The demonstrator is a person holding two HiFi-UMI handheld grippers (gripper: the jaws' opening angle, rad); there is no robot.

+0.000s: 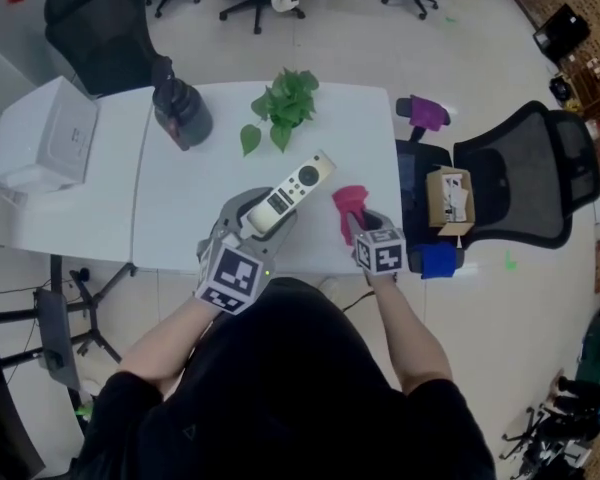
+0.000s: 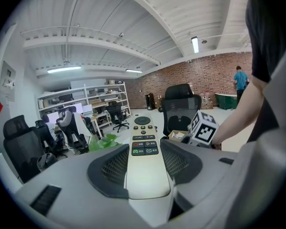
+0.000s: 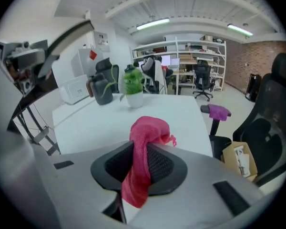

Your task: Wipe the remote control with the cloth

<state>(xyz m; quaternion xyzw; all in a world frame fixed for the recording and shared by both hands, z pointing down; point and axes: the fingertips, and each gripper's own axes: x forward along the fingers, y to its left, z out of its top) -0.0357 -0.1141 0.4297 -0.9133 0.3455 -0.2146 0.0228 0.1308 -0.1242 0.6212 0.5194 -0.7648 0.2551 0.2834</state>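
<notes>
Nearest, left tongs [image 1: 263,216] clamped across the lower end of a slim cream plastic remote control [image 1: 293,193], over the near edge of the white worktop [image 1: 180,208]; right tongs [image 1: 358,230] pinched on a bunched crimson knitted cloth [image 1: 348,204] just beside it. Remote likely light, rigid, smooth-cased and slippery, best gripped by its side edges below the buttons; cloth limp. Beyond, a leafy green potted plant [image 1: 285,103].

Remote control [image 2: 144,154] between left gripper [image 2: 145,163] fingers
</notes>
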